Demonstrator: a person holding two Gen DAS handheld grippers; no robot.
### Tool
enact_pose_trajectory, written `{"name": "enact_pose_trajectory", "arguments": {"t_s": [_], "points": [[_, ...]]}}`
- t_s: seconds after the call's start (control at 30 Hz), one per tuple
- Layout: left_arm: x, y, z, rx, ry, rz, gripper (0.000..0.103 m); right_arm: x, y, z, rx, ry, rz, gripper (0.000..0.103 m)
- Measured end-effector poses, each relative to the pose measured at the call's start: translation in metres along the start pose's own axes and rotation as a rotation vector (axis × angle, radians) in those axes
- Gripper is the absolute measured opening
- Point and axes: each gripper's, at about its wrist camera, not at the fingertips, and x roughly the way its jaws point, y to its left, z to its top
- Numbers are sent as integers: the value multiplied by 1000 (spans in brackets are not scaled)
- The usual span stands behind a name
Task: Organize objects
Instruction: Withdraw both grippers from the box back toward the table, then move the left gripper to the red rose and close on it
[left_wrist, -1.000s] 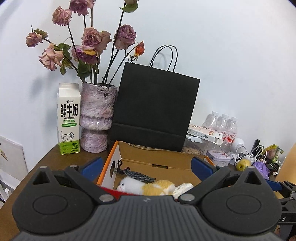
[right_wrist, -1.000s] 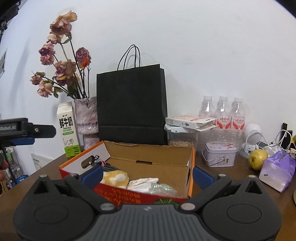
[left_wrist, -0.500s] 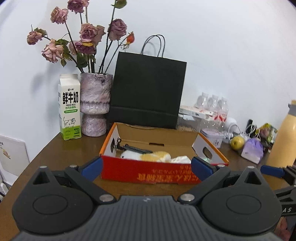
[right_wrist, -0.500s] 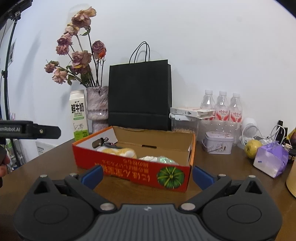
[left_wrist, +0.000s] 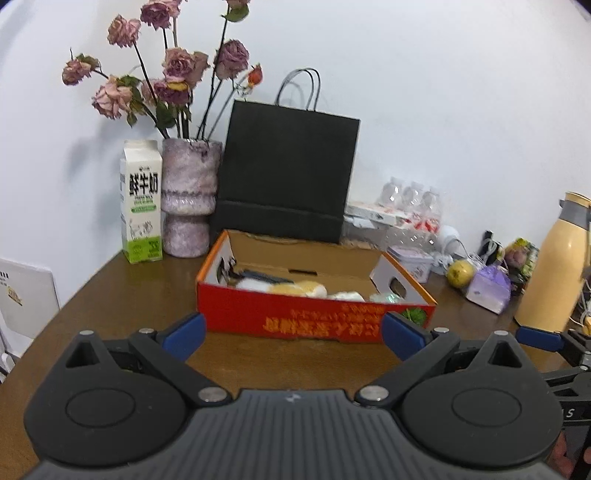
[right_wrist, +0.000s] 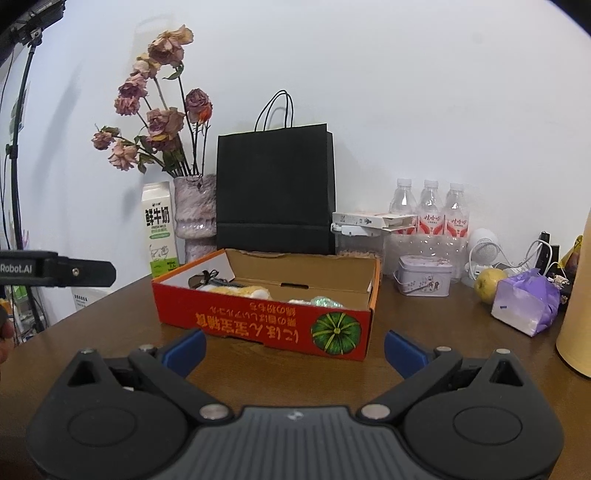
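An open red cardboard box (left_wrist: 314, 317) with a pumpkin picture (right_wrist: 335, 332) sits mid-table on the brown wooden table (left_wrist: 129, 295). Inside lie a yellow-white plush toy (left_wrist: 291, 287), a black cable (left_wrist: 255, 275) and crumpled wrappers (right_wrist: 325, 302). My left gripper (left_wrist: 293, 336) is open and empty, a short way in front of the box. My right gripper (right_wrist: 293, 349) is open and empty, also just in front of the box. The left gripper's body (right_wrist: 55, 272) shows at the left edge of the right wrist view.
Behind the box stand a black paper bag (left_wrist: 288, 177), a vase of dried roses (left_wrist: 188, 199) and a milk carton (left_wrist: 142, 201). To the right are water bottles (right_wrist: 430, 208), a small tin (right_wrist: 424, 275), an apple (right_wrist: 489, 278), a purple tissue pack (right_wrist: 526, 302) and a tan flask (left_wrist: 554, 266).
Both grippers have pulled back from over the box toward the table's near side. The box now shows whole with its red front. Both stay open.
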Motion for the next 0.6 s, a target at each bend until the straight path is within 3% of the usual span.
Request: {"name": "enact_pose_trajectory", "arguments": {"t_s": [0.17,0.6], "points": [[-18,-6,-13,34,42,-18,103,-20,5,-12,-19,20,6,103],[-66,-16,-62,1,136,20,103,-71,-6,-55,-42,133,5,103]]}}
